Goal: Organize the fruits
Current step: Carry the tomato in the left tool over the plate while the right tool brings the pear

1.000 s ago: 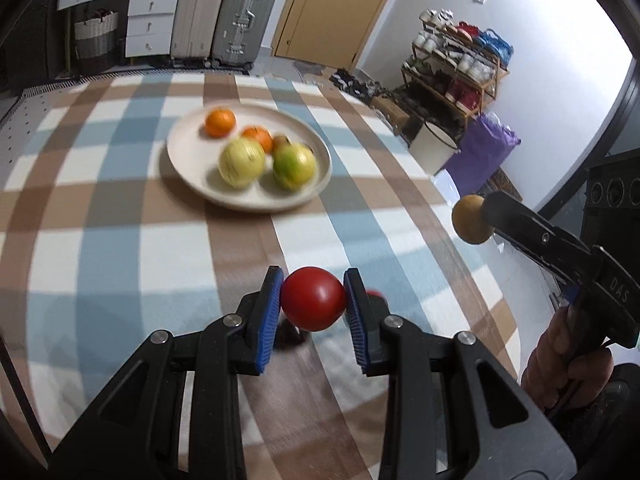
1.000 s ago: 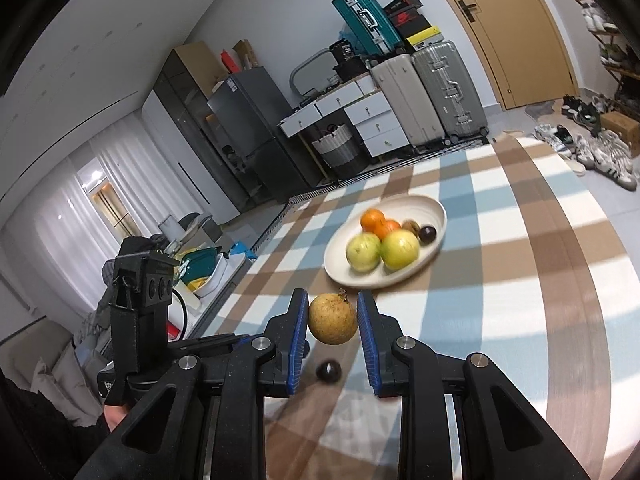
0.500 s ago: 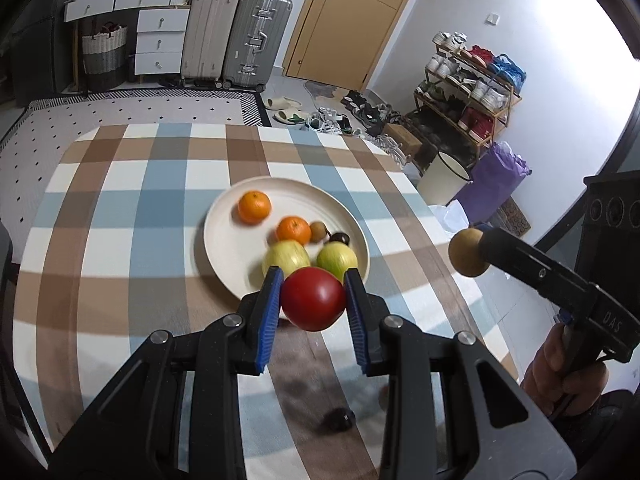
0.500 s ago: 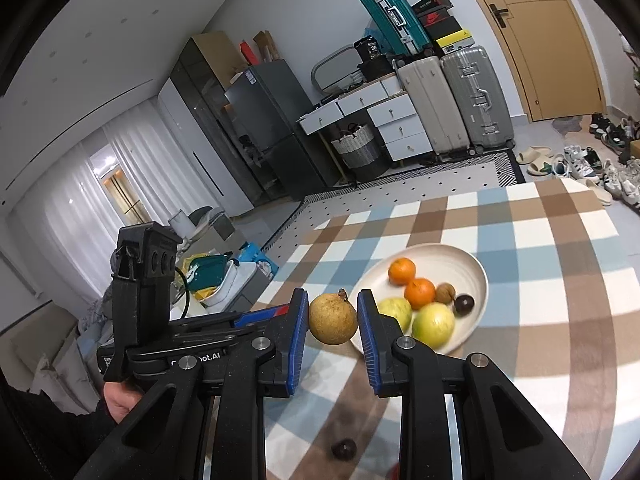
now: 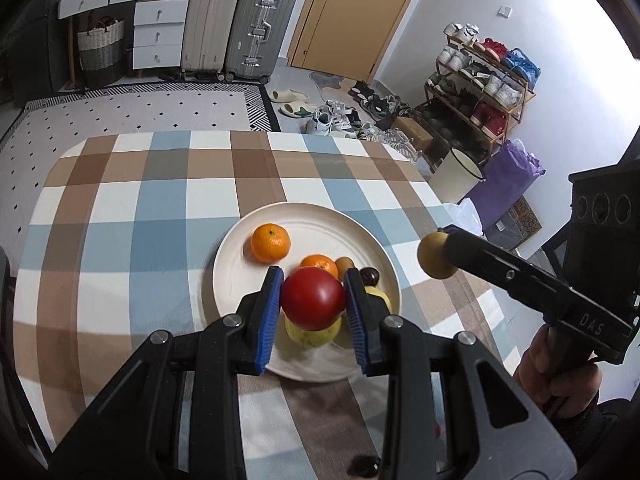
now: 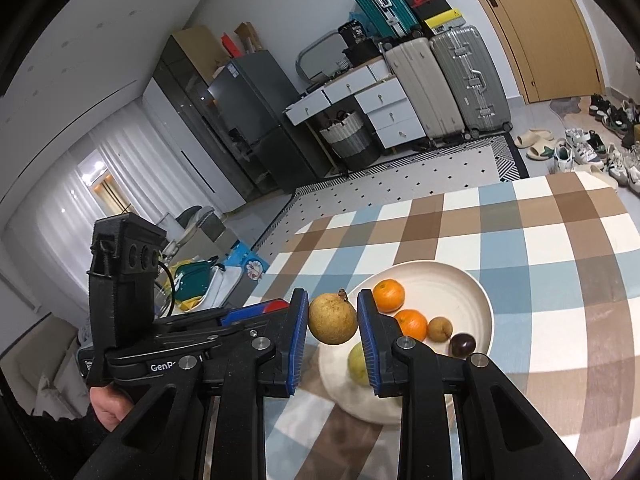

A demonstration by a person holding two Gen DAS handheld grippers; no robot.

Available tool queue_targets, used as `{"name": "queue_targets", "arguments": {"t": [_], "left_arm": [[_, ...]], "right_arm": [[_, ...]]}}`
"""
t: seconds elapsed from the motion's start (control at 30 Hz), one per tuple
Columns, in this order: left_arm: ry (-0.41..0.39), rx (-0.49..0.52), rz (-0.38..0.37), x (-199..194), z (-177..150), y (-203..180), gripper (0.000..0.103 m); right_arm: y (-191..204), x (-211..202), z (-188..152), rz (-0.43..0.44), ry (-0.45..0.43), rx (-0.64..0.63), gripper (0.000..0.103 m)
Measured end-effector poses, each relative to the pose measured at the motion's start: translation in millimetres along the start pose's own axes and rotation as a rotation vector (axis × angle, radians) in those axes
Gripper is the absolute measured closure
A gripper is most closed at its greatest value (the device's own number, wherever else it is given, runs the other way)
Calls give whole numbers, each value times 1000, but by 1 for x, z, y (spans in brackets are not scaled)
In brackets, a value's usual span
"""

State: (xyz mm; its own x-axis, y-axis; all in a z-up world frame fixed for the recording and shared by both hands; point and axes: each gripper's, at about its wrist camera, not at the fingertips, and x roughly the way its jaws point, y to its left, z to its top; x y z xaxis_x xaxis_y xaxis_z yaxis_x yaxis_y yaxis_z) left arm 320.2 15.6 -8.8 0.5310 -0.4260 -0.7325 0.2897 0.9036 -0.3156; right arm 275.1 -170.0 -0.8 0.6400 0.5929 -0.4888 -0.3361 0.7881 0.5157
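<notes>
My left gripper (image 5: 313,300) is shut on a red tomato (image 5: 313,298) and holds it above the near part of a cream plate (image 5: 234,276). On the plate lie two oranges (image 5: 270,242), a small brown fruit (image 5: 343,265), a dark round fruit (image 5: 369,276) and a yellow-green fruit (image 5: 312,334) partly hidden under the tomato. My right gripper (image 6: 333,318) is shut on a tan round pear (image 6: 333,319), held in the air over the plate's (image 6: 452,292) left rim. The pear (image 5: 434,255) also shows at the right of the left wrist view.
The plate rests on a table with a brown, blue and white checked cloth (image 5: 132,208). A small dark fruit (image 5: 366,467) lies on the cloth near the table's front edge. Beyond the table are suitcases (image 5: 236,24), drawers, a shoe rack (image 5: 480,72) and a white bin (image 5: 456,176).
Both grippers have pulled back and risen a little with their fruits, so the whole table and more of the room come into view. The tomato now hangs over the plate in the picture.
</notes>
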Motion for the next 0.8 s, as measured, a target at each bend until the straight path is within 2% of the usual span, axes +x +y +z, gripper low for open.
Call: {"name": "queue_targets", "arguments": {"t": [0.23, 0.4, 0.8], "left_arm": [[31, -4, 15, 46, 9, 16, 75], [66, -11, -1, 76, 7, 24, 75], [70, -42, 2, 105, 5, 32, 75]], "right_arm": [[-21, 32, 8, -16, 31, 31, 78], [-37, 50, 4, -30, 52, 65, 78], [-62, 83, 1, -49, 66, 114, 78]]}}
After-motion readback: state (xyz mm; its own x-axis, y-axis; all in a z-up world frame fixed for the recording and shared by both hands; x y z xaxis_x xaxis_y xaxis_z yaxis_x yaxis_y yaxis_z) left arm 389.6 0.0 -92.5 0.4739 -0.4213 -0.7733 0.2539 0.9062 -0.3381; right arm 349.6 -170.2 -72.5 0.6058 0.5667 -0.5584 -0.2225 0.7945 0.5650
